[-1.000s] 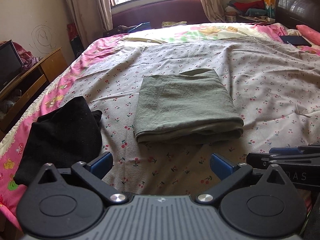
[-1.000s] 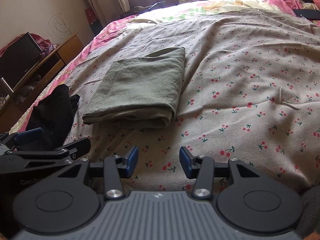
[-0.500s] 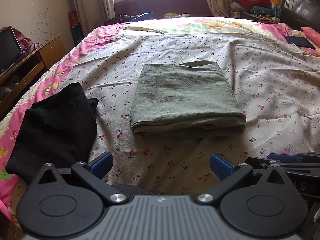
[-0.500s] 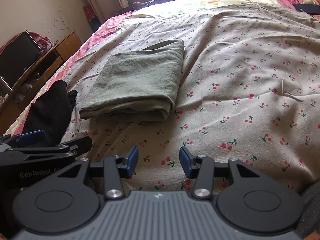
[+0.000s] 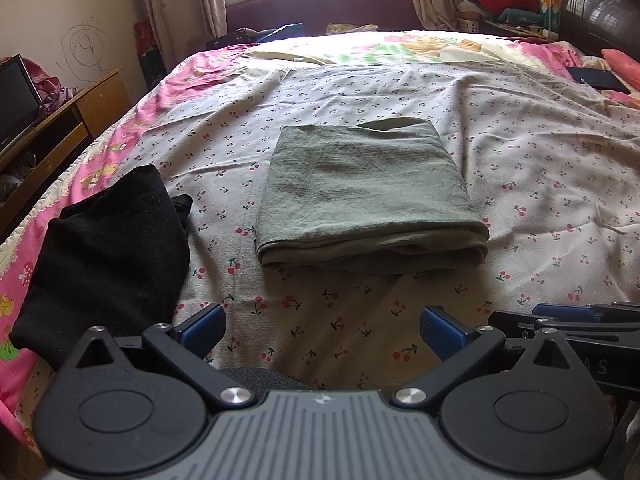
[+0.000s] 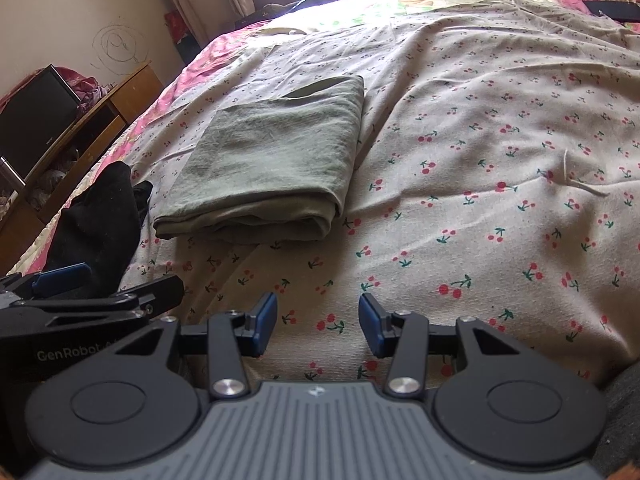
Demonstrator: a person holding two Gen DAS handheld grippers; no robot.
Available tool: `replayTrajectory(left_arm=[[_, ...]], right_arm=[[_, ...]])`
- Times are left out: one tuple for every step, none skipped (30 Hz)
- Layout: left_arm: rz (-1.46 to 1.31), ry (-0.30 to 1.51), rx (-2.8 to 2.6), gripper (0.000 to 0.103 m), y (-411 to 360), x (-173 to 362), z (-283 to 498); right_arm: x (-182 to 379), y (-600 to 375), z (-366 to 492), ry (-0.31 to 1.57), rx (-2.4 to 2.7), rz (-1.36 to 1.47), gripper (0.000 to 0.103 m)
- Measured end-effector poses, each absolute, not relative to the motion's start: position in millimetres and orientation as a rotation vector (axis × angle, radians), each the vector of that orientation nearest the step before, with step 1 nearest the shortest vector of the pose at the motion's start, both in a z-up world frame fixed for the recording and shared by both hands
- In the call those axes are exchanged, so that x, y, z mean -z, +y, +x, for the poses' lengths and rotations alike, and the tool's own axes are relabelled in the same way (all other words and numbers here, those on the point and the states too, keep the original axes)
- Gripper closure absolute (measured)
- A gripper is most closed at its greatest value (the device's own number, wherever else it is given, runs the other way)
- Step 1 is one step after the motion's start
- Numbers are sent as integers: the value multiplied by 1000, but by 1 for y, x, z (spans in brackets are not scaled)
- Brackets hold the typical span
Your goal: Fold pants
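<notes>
pants (image 5: 368,196), olive green, lie folded into a neat rectangle mid-bed (image 5: 540,168), perhaps thicker at the near fold. left gripper (image 5: 322,326) gapes wide, right gripper (image 6: 318,322) stands moderately apart; both hold nothing near the bed's front edge.

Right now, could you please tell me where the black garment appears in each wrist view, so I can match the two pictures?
Left wrist view: the black garment lies lower left, on the bed's pink edge, left of the folded green pants.
Right wrist view: it sits at the far left, partly behind the left tool.
Shared landmark: the folded green pants, to its right in both.
</notes>
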State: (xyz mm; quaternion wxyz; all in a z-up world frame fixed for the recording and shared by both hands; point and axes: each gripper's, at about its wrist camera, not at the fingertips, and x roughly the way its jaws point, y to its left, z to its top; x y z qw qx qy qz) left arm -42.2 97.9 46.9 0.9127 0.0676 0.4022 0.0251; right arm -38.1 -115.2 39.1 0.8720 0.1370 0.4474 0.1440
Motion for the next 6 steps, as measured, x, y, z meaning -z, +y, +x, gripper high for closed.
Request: replayTrajectory(left_arm=[[140,829,-51,0,98,-47,-42],[140,830,-51,0,97,-47,-42],[142,830,-51,0,97,-46,-42],[144,829,-51,0,96,-46,-42],[146,828,-52,0,96,-46,-42],[147,827,-52,0,96,-46,-42]], right_arm=[[-39,-115,-38,936,-301,287,56],[-39,-115,-38,937,-300,288,56],[-39,-116,-38,937,-299,289,56],[-39,-116,-38,936,-300,288,56],[-39,-116,-38,936,-299,288,56],[-39,-116,-38,936,-299,288,56]])
